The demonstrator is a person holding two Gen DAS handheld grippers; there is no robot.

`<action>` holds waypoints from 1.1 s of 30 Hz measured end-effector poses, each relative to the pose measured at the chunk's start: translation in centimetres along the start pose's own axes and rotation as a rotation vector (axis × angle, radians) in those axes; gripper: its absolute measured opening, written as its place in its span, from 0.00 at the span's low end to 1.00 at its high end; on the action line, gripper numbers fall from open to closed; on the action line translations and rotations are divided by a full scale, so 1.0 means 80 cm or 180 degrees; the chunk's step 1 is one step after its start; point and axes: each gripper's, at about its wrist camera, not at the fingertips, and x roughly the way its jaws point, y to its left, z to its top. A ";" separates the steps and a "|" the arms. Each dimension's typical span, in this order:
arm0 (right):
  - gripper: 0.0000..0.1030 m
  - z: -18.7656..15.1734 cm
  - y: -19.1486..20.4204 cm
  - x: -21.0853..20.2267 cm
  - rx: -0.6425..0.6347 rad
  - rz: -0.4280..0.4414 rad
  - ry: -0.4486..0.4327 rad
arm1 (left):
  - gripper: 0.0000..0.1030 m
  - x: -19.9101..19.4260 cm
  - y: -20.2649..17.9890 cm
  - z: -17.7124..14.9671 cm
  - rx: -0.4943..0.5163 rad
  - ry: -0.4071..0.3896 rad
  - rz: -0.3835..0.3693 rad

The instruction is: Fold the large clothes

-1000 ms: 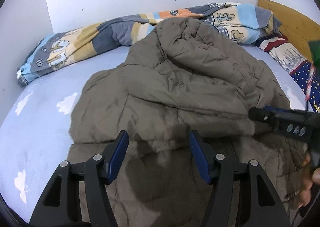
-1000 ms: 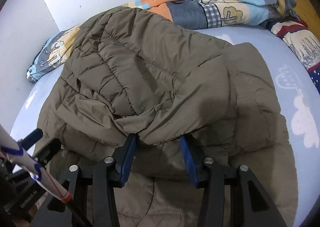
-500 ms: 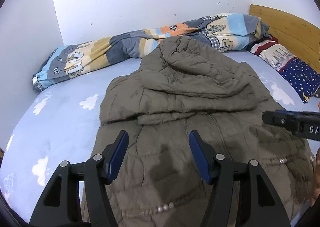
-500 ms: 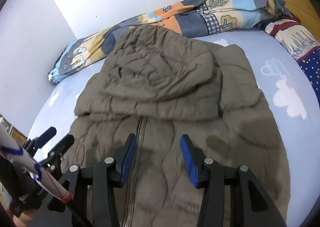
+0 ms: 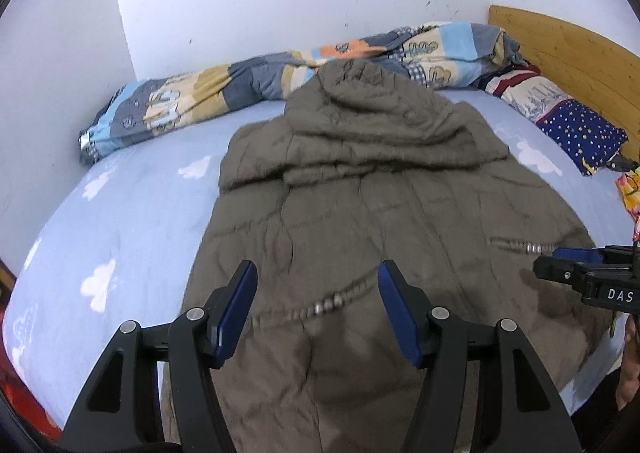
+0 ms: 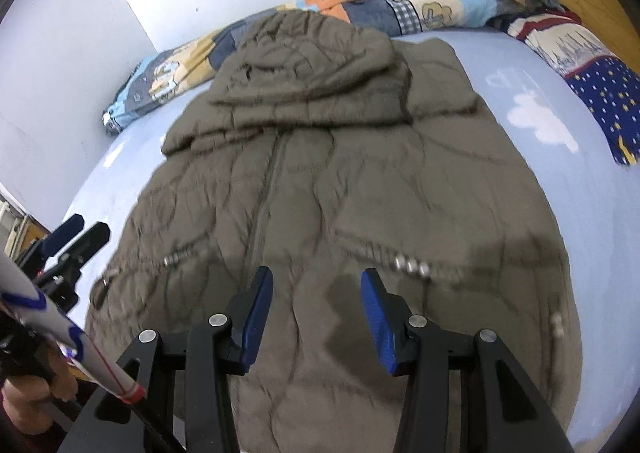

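Left wrist view: the left tongs stand released, nothing between the blue pads, hanging above the lower part of the jacket. Right wrist view shows the right tongs likewise parted and empty over the hem. The jacket, an olive quilted puffer, lies spread front-up on the bed, zipper closed down the middle, hood crumpled at the far end, touching a rolled patchwork quilt along the wall.
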 end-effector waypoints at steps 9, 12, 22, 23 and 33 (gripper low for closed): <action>0.48 -0.054 -0.016 0.000 0.0012 -0.0138 0.0150 | 0.60 0.017 0.019 -0.084 -0.0187 0.0443 0.0080; 0.48 -0.065 -0.017 0.007 -0.0025 -0.0186 0.0207 | 0.60 0.031 0.028 -0.099 -0.0199 0.0562 0.0125; 0.54 -0.071 -0.014 0.018 -0.0085 -0.0222 0.0261 | 0.61 0.036 0.041 -0.106 -0.0265 0.0695 0.0015; 0.54 -0.070 -0.016 0.013 -0.0059 -0.0186 0.0240 | 0.61 0.031 0.046 -0.103 -0.0305 0.0667 0.0011; 0.59 -0.085 -0.163 -0.086 0.0923 -0.0441 -0.0289 | 0.73 -0.006 0.156 -0.104 -0.1001 0.0572 0.0140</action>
